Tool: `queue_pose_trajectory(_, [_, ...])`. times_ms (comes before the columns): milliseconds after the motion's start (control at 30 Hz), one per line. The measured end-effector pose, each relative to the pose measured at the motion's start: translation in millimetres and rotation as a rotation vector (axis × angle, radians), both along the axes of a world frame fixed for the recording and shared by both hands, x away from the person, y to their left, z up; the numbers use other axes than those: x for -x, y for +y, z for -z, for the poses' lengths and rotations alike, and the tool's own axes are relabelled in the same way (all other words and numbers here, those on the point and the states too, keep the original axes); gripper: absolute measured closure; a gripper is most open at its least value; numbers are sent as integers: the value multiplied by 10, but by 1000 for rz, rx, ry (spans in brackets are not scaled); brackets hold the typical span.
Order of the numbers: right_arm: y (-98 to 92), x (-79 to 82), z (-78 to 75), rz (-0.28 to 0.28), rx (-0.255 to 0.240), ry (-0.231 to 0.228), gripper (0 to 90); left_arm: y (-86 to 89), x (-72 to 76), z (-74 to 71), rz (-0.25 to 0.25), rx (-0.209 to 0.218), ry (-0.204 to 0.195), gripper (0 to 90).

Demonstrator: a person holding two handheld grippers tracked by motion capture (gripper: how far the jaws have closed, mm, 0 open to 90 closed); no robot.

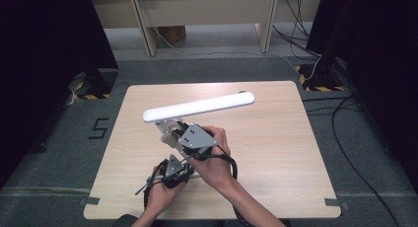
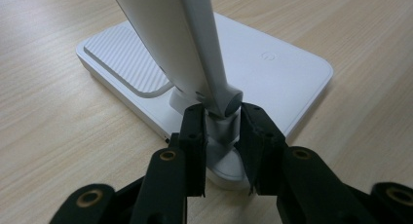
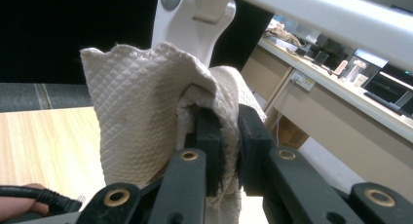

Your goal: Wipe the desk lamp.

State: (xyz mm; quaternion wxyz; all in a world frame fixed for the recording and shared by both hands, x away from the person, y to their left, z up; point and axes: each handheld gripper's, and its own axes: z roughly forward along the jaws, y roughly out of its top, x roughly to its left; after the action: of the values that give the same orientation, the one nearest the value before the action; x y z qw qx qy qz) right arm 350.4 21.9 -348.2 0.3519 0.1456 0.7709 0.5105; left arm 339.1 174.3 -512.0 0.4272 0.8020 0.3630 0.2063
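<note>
Right gripper view: cloth (image 3: 146,107) between jaws

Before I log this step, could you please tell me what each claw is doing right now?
Left claw: closed on the lamp's lower joint, above its base.
Right claw: closed on a cloth, beside the lamp arm.

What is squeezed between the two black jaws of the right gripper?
A folded beige cloth, pinched by the right gripper beside the white lamp's arm, in the right gripper view.
</note>
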Motion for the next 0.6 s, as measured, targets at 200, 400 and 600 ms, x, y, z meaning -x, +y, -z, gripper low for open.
queue_pose_trajectory(200, [-21, -9, 63, -2, 6, 17, 826, -1, 3, 3, -1, 1, -2, 716])
queue_pose_trajectory(400, [-36, -12, 151, 4, 16, 39, 826, -3, 4, 5, -4, 4, -4, 717])
queue_pose_trajectory(600, [-54, -18, 218, 5, 32, 53, 826, -1, 5, 4, -4, 0, -5, 717])
